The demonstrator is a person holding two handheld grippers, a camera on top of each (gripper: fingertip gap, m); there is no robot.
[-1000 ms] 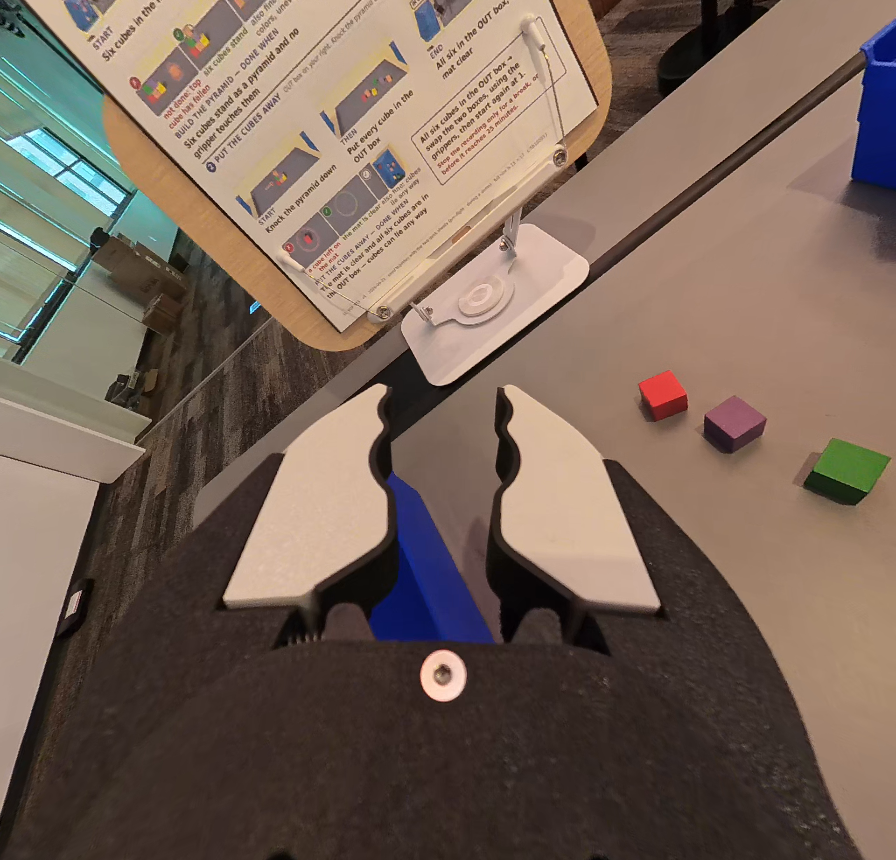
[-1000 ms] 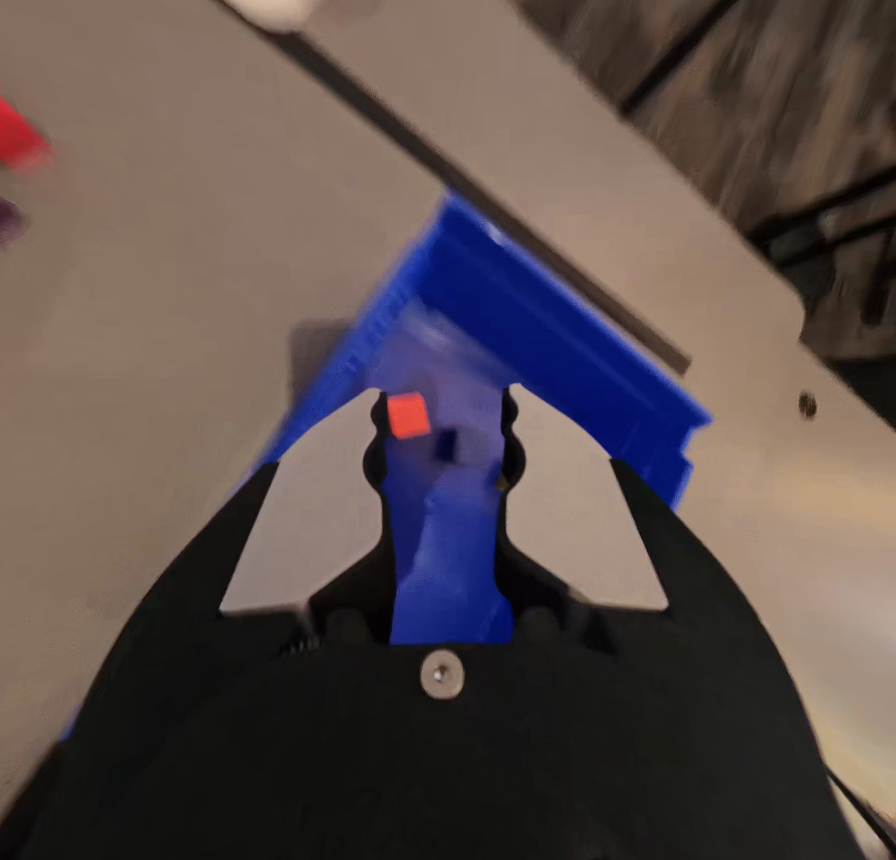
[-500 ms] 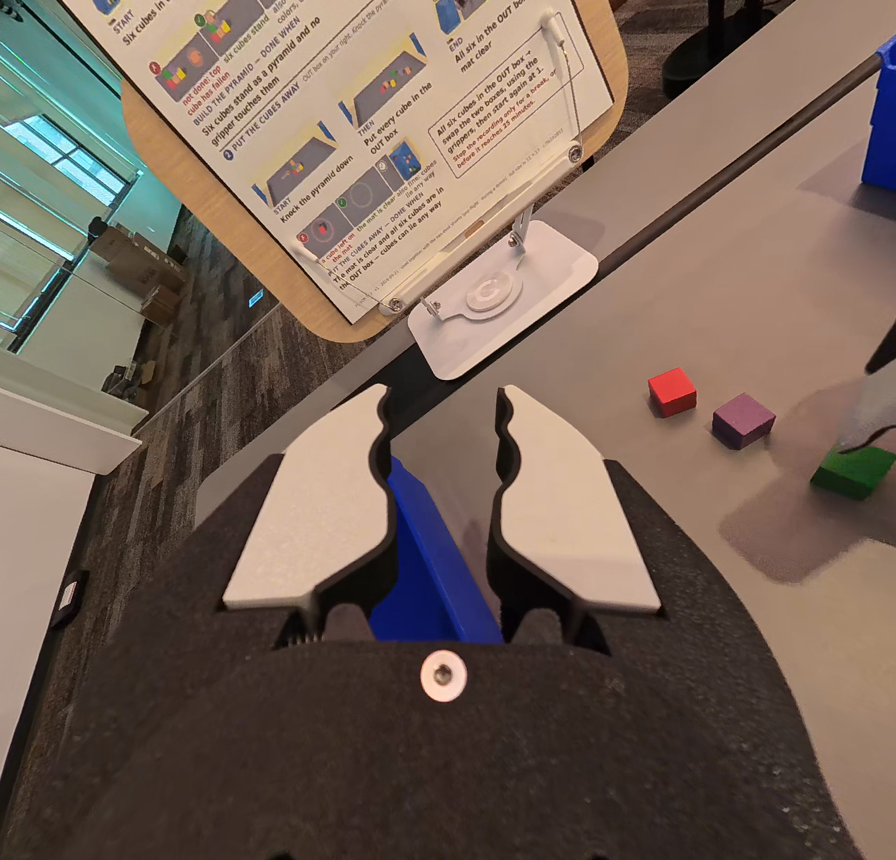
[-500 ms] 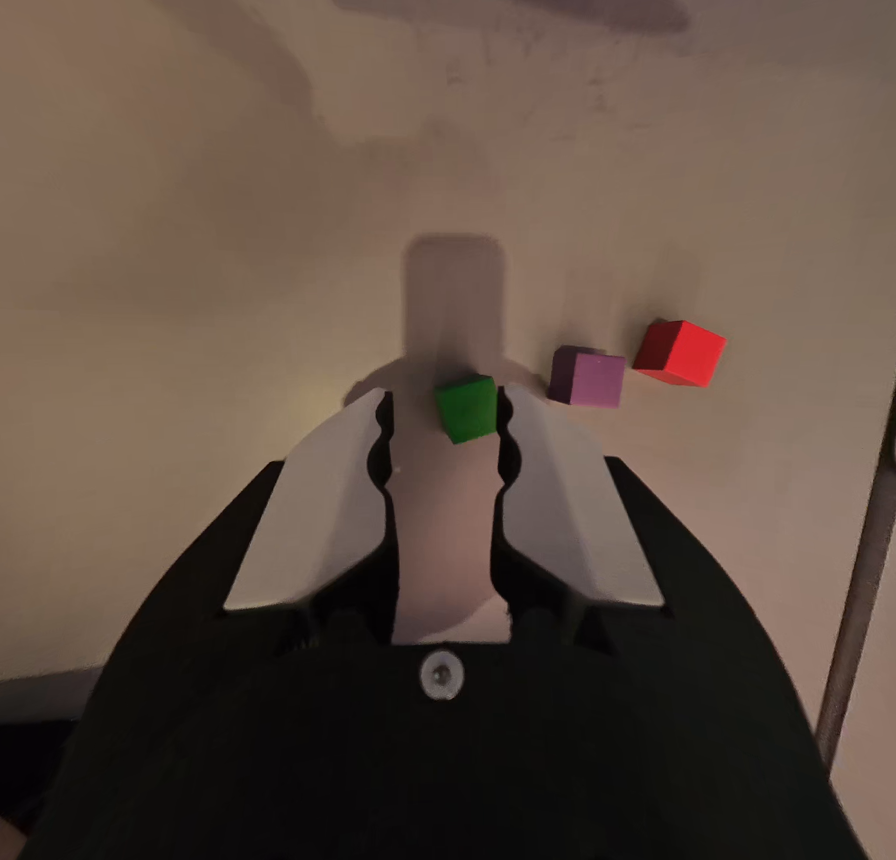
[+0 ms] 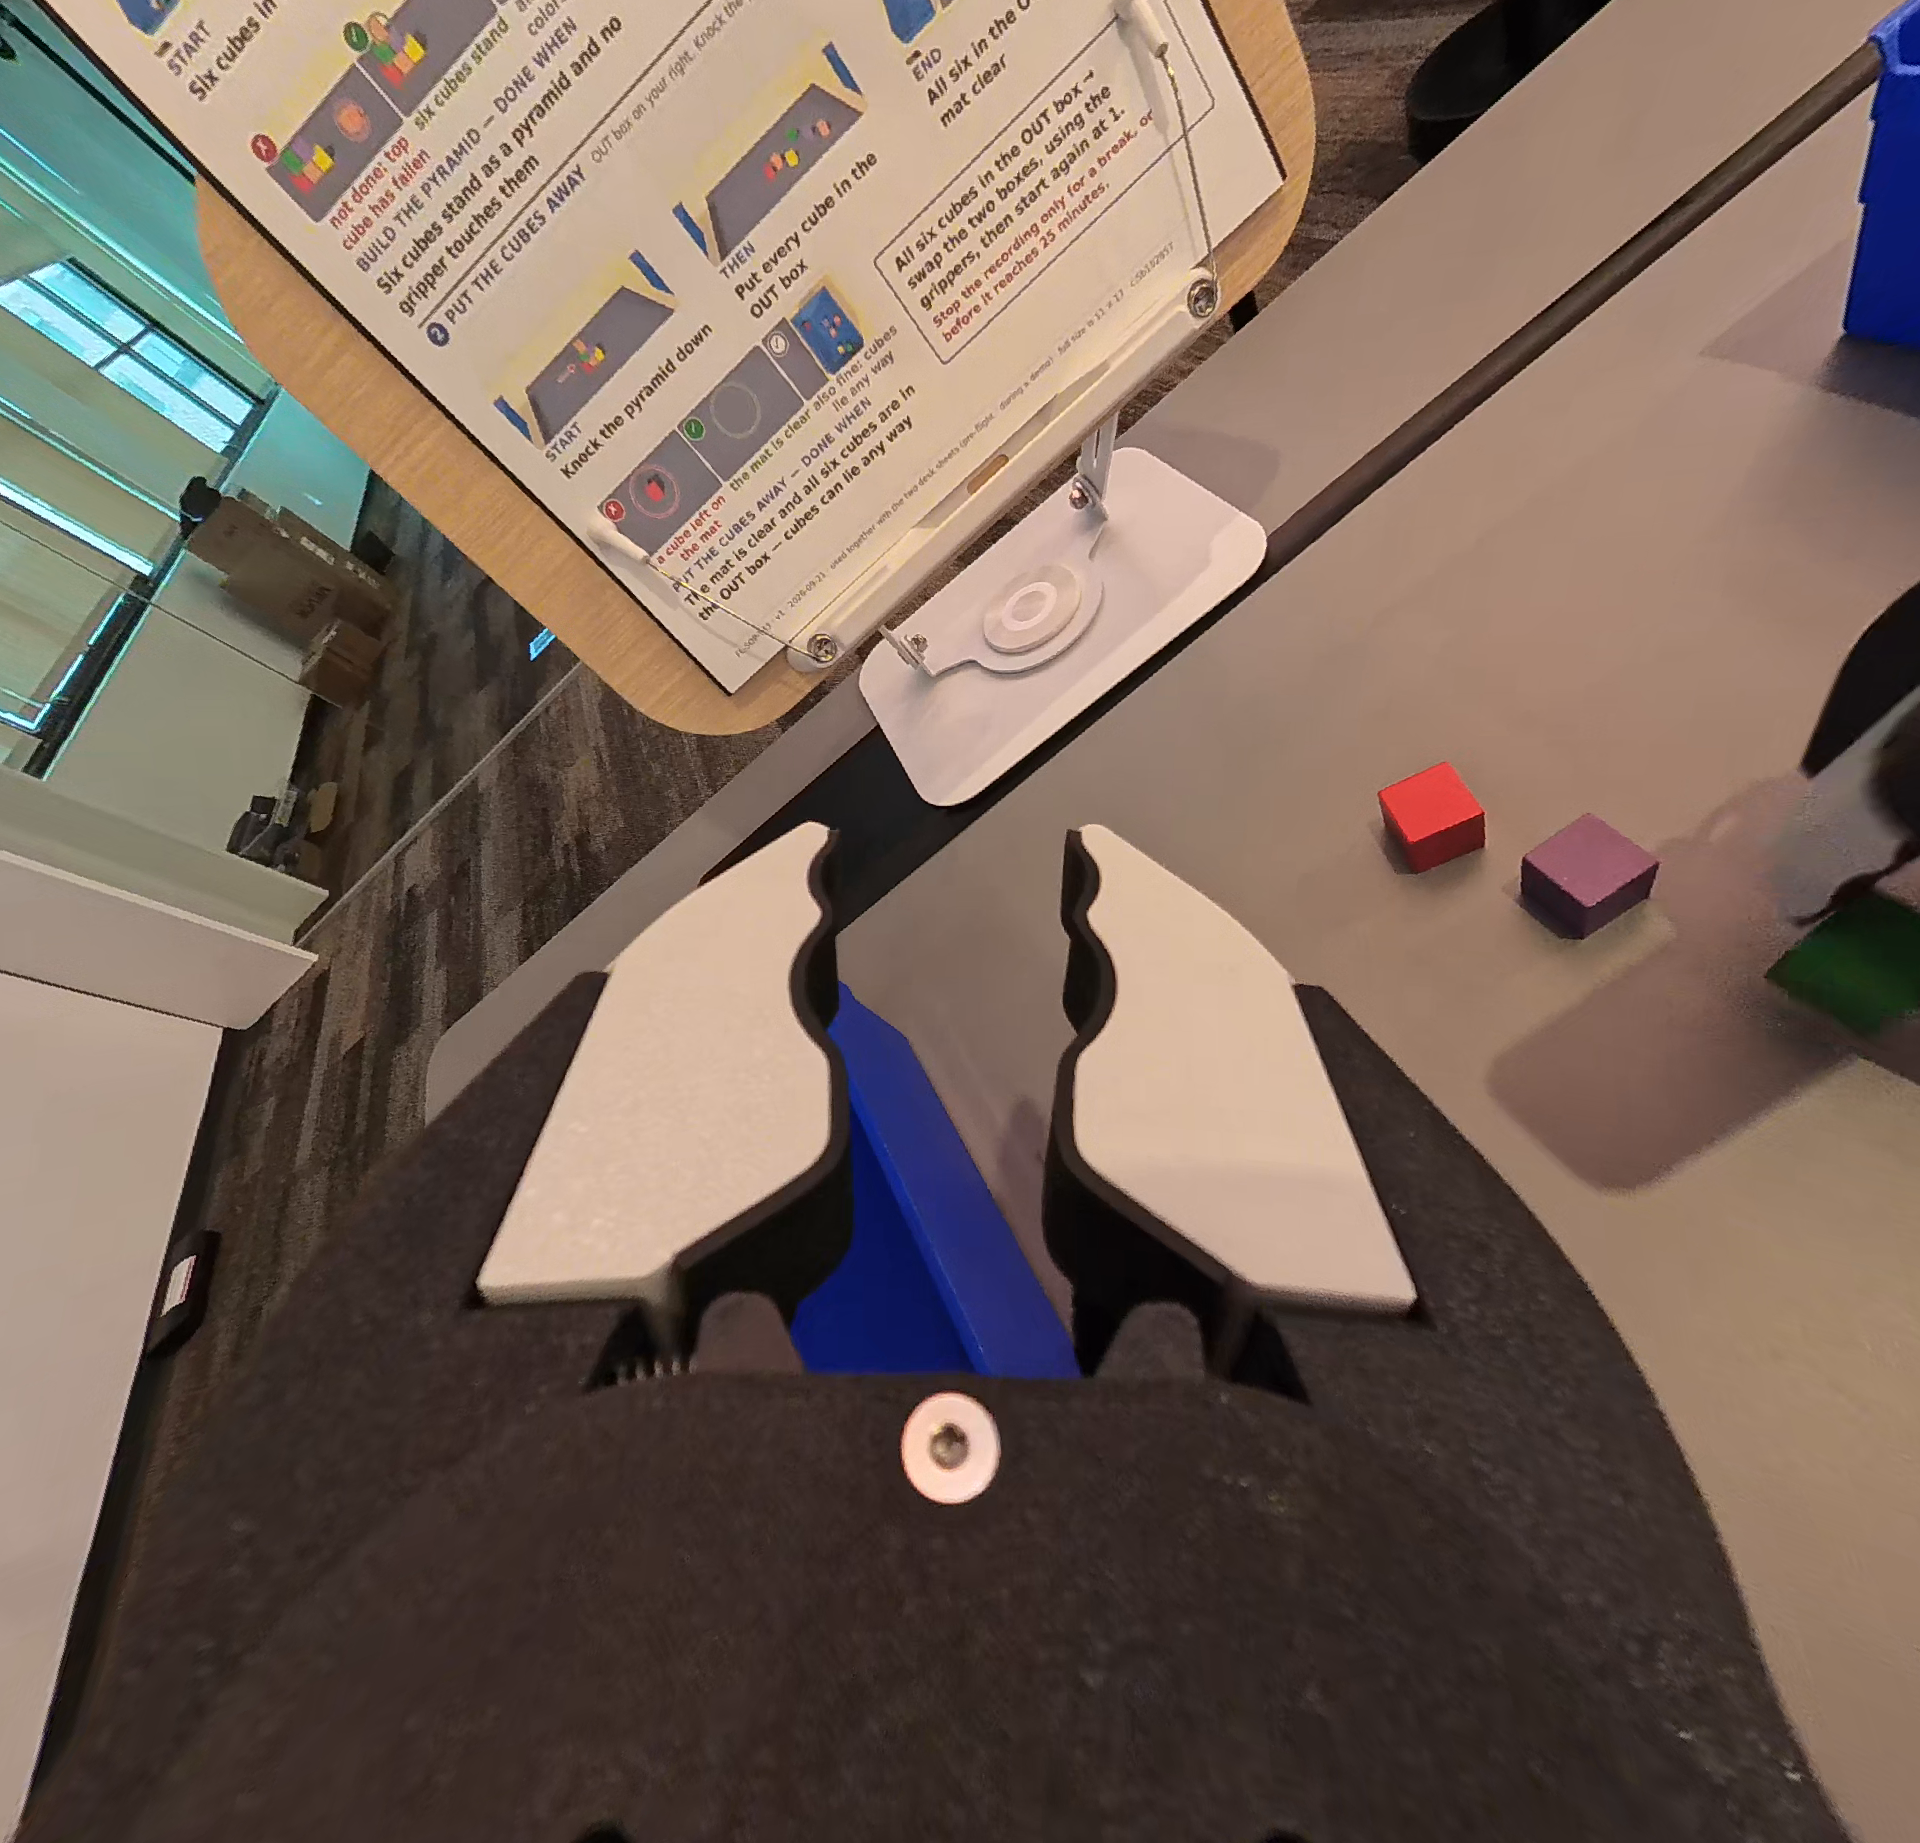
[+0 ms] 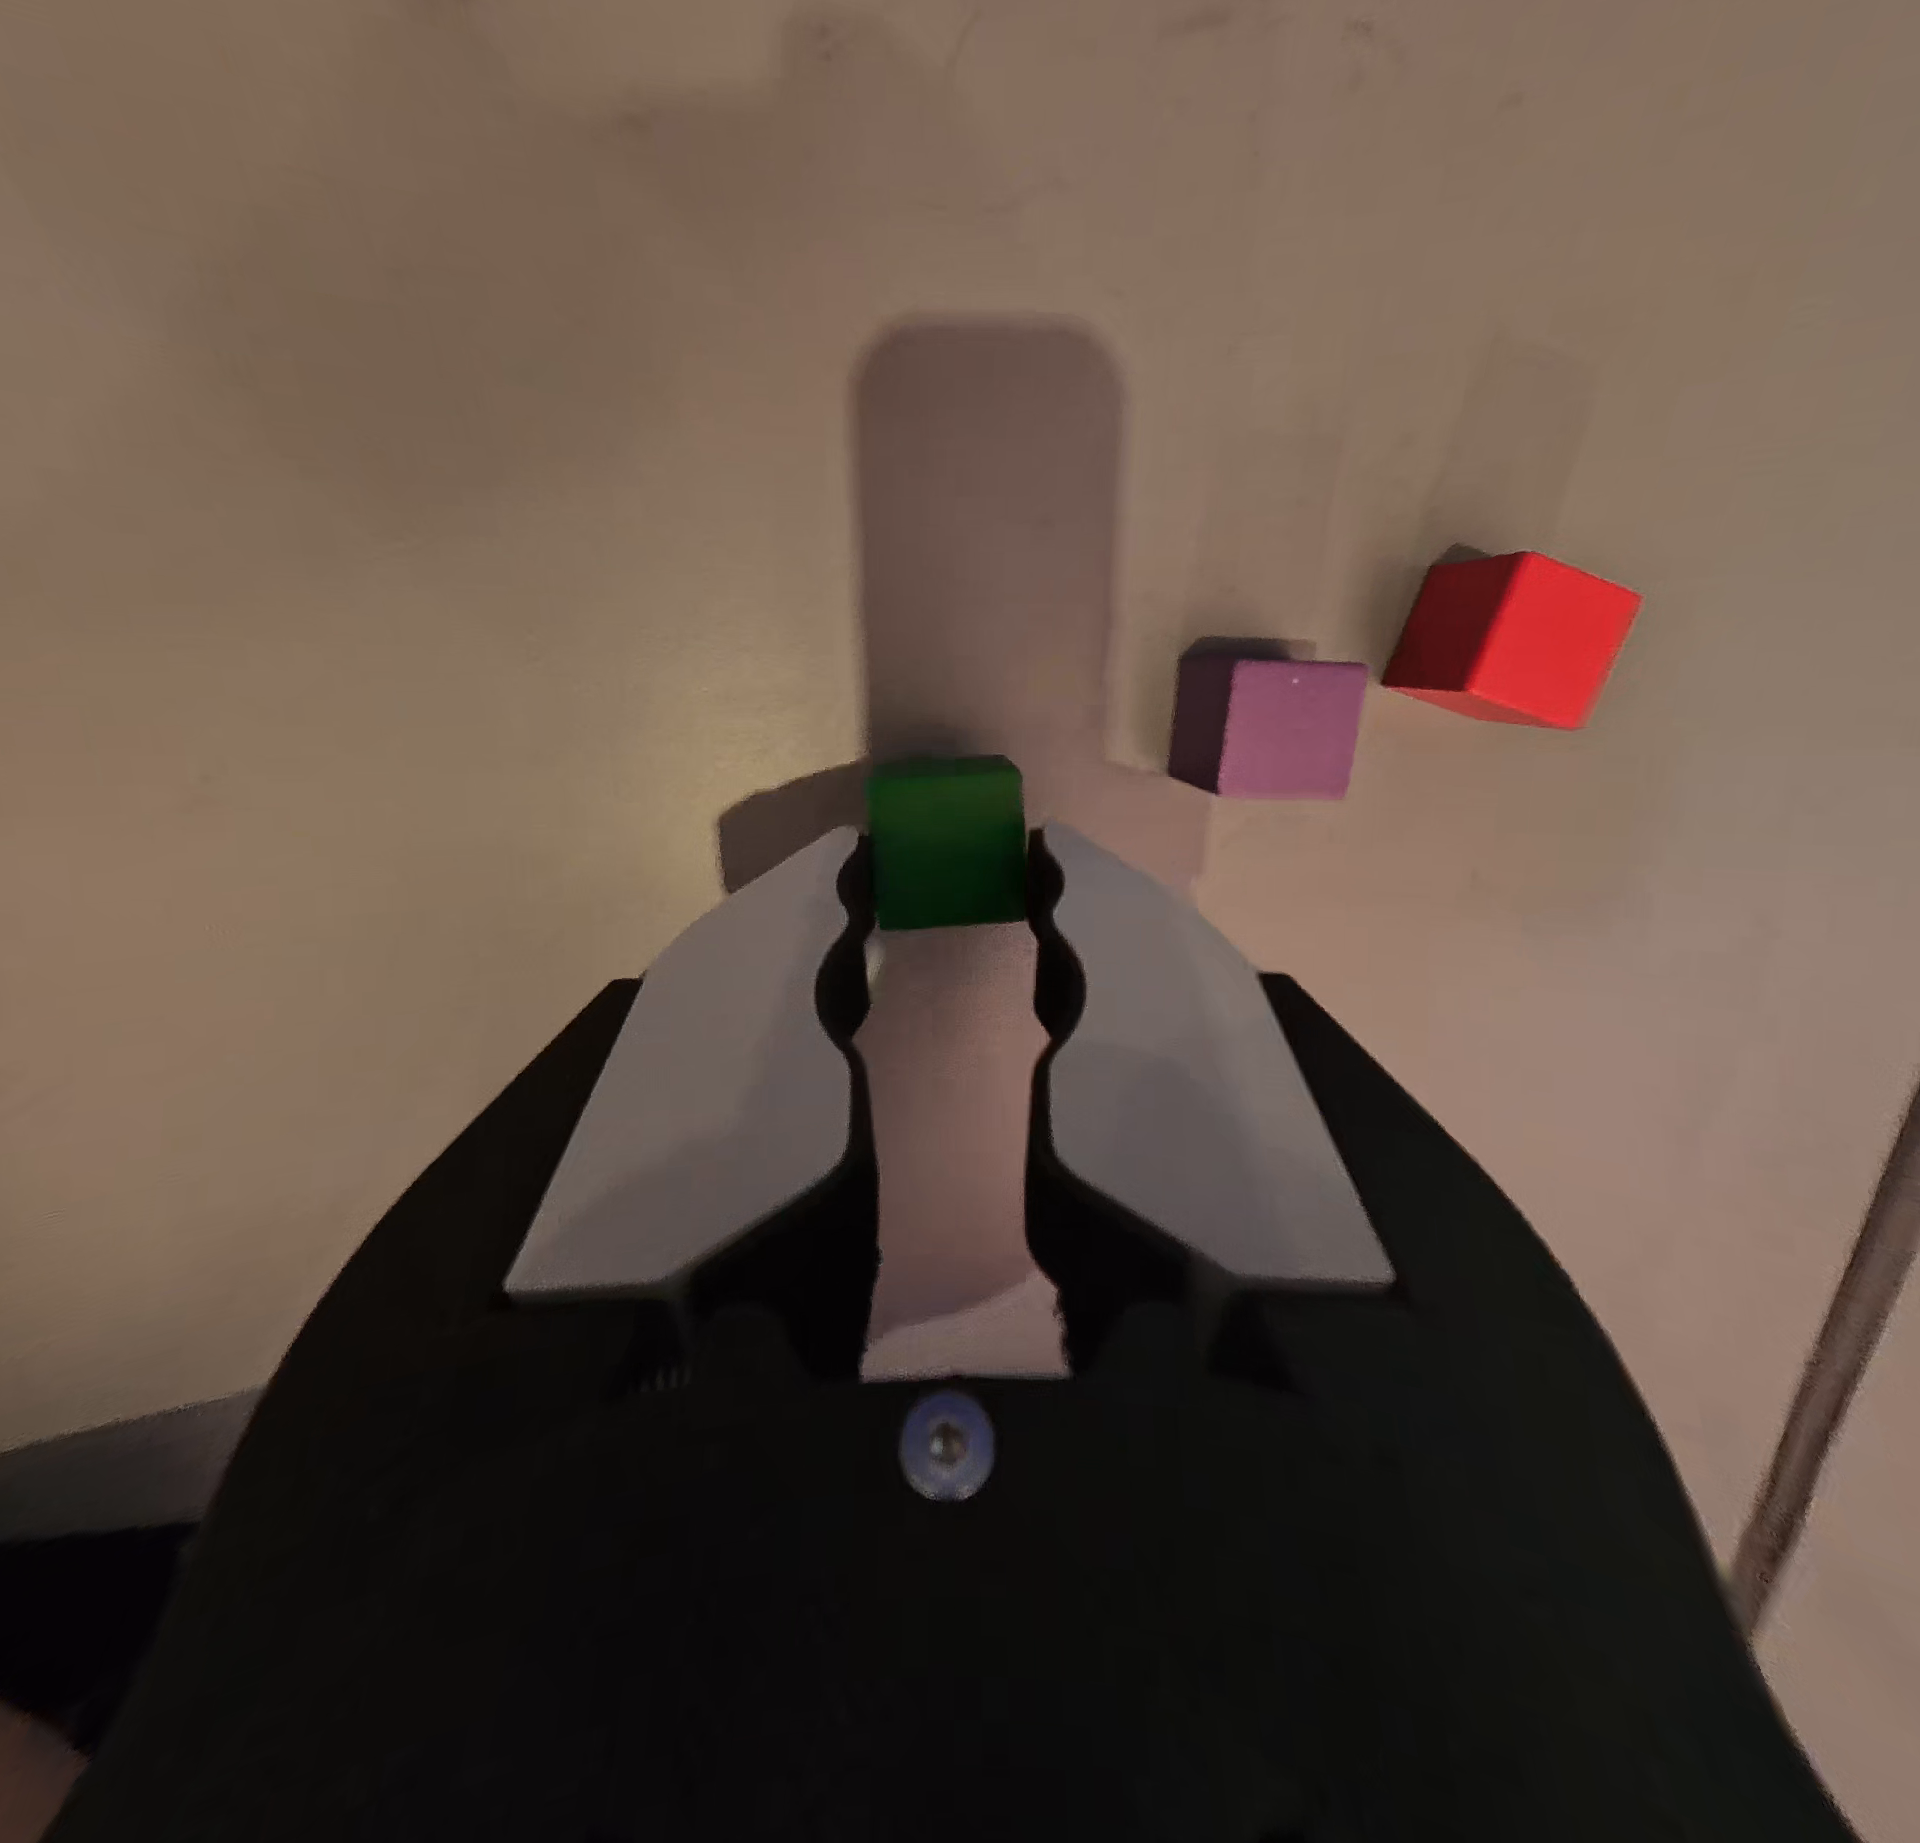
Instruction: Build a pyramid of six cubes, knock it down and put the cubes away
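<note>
In the right wrist view my right gripper (image 6: pixel 945 843) is shut on a green cube (image 6: pixel 945 858); both pads press its sides at the fingertips, low over the grey mat (image 6: pixel 416 546). A purple cube (image 6: pixel 1273 728) and a red cube (image 6: pixel 1512 635) lie on the mat to its right. The left wrist view shows the same red cube (image 5: pixel 1431 814), purple cube (image 5: pixel 1587 874) and green cube (image 5: pixel 1849 972), with the blurred right gripper (image 5: pixel 1870 785) over the green one. My left gripper (image 5: pixel 948 837) is open and empty, above the rim of a blue box (image 5: pixel 914 1222).
A second blue box (image 5: pixel 1886 204) stands at the far right of the table. An instruction board (image 5: pixel 727 235) on a white stand base (image 5: pixel 1060 619) stands at the table's back edge. A dark strip (image 5: pixel 1558 328) runs along the mat's far side. The tips of one gripper are about 25 cm away from the tips of the other.
My right gripper moved from over the blue box to the green cube and closed its pads on it. My left gripper stayed open and almost still.
</note>
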